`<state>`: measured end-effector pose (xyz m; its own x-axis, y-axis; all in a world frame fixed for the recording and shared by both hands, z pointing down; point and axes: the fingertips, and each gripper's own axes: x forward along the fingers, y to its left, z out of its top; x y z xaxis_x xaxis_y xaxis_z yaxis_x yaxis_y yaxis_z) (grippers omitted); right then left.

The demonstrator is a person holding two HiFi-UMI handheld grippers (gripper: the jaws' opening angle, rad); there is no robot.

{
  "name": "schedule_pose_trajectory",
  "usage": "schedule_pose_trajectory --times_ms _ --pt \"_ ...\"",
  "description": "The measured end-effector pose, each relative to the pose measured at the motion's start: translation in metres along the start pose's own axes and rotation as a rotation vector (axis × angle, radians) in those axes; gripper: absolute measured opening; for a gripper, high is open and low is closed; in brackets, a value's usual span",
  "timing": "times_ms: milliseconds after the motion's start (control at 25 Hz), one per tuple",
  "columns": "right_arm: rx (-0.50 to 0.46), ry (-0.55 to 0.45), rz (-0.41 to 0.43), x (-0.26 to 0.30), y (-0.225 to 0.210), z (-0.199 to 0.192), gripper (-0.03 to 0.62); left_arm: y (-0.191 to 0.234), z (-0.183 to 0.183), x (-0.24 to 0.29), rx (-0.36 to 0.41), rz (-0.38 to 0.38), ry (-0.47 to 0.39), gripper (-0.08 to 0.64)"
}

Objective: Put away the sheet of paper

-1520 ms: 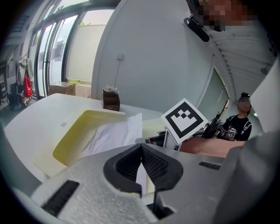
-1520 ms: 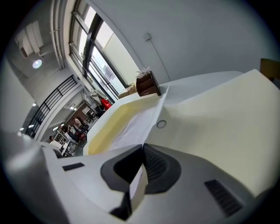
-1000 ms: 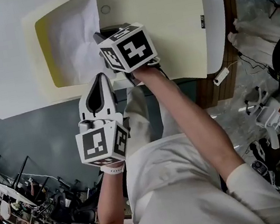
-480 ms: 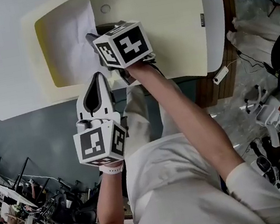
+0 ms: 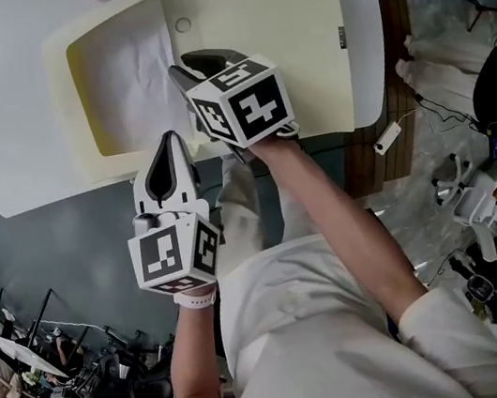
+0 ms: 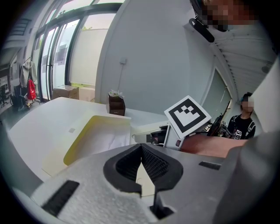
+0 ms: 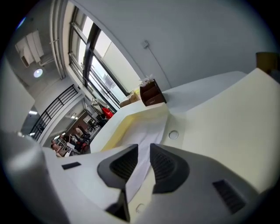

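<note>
The sheet of paper lies in the left half of the open cream folder on the white table, its edge just beneath the right gripper, whose jaws stand narrowly apart, unclamped, while the left gripper, jaws together on nothing, hangs near the folder's front edge.

The person wears a white short-sleeved shirt with a bit of dark print near its lower hem. The left gripper has a light grey, slightly grainy shell that narrows to a rounded tip, with black jaws whose inner faces are ribbed. The right gripper has the same grey shell and black ribbed jaws, and narrow dark slots sit in the shell at both sides of them. A white cube with black square markers belongs to the left one, and a like cube to the right one
</note>
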<state>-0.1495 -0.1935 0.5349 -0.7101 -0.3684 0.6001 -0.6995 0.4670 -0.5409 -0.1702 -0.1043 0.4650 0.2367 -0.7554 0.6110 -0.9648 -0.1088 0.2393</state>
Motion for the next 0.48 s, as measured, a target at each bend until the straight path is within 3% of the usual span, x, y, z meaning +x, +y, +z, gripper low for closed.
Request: schedule_pose_trajectory --times_ms 480 --pt "-0.257 -0.143 -0.058 -0.103 0.031 0.038 0.046 -0.016 0.025 -0.027 0.013 -0.026 -0.048 0.026"
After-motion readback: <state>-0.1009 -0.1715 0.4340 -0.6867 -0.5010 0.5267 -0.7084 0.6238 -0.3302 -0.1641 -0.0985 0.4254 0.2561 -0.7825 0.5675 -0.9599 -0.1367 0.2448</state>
